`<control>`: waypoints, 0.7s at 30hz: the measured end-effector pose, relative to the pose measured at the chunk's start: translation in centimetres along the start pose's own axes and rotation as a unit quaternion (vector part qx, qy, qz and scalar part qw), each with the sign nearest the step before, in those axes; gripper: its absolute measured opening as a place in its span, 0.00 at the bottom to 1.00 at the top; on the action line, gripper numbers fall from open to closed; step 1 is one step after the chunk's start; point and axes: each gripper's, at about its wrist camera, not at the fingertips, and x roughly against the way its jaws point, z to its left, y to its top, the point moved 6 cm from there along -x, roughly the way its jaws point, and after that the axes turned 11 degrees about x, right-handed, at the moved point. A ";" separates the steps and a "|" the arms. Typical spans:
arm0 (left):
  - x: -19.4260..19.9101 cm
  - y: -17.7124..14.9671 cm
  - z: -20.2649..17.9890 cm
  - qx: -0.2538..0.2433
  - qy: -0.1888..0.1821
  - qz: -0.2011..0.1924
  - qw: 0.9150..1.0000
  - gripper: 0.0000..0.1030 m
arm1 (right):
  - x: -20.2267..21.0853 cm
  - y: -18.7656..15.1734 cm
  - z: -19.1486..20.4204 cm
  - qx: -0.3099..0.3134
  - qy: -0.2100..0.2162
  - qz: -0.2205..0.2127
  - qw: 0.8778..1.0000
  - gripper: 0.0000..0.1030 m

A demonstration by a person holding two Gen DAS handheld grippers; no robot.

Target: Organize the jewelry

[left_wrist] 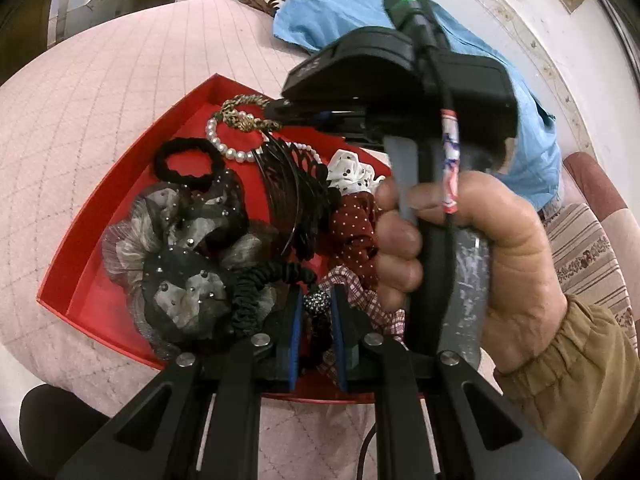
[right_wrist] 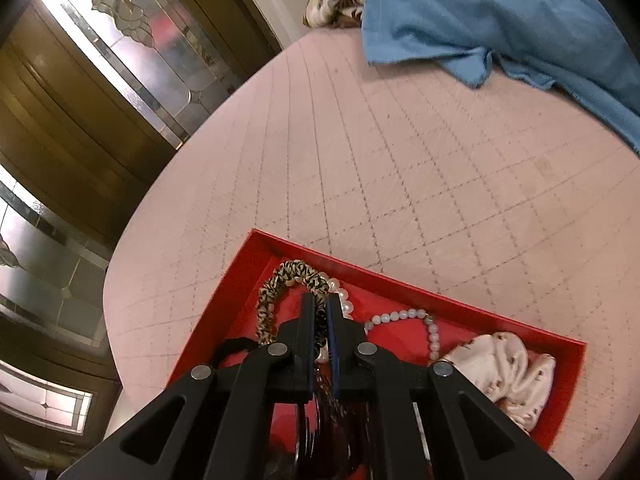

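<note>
The left claw (left_wrist: 316, 304) is pinching a small sparkly dark bead piece (left_wrist: 317, 302) over the crowded red tray (left_wrist: 80, 248) sitting on the pink quilted bed (right_wrist: 400, 160). The right claw (right_wrist: 320, 308) is pressing together on a leopard-print scrunchie (right_wrist: 276, 280), beside a pearl strand (right_wrist: 404, 316) in the tray's far corner.

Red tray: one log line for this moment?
red tray: full of hair accessories | left gripper: shut on beaded piece | right gripper: shut, over leopard scrunchie
</note>
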 end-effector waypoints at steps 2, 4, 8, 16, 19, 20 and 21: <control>0.0 0.0 0.1 0.002 -0.001 0.001 1.000 0.13 | -0.4 -0.3 0.2 0.002 0.001 0.006 1.000 0.07; 0.0 0.0 0.1 0.004 -0.001 0.001 1.000 0.13 | -0.7 -0.4 0.2 0.005 -0.002 0.011 1.000 0.08; 0.1 0.3 0.1 0.007 0.002 -0.002 1.000 0.13 | -0.5 -0.3 0.1 0.001 -0.003 0.007 1.000 0.10; 1.4 0.2 -0.6 0.013 -0.007 -0.014 1.000 0.48 | 2.7 -0.1 -0.1 -0.006 0.004 -0.021 1.000 0.32; 2.0 -0.1 -1.6 0.001 -0.007 -0.017 1.000 0.50 | 5.2 -0.4 -0.1 -0.002 0.002 -0.039 0.999 0.34; 2.1 -0.2 -2.0 -0.002 -0.007 -0.019 1.000 0.51 | 6.2 -0.7 -0.1 -0.001 -0.001 -0.045 0.999 0.38; 2.5 -0.3 -2.4 -0.007 -0.004 -0.022 1.000 0.54 | 6.8 -0.8 -0.2 -0.001 -0.004 -0.050 0.999 0.40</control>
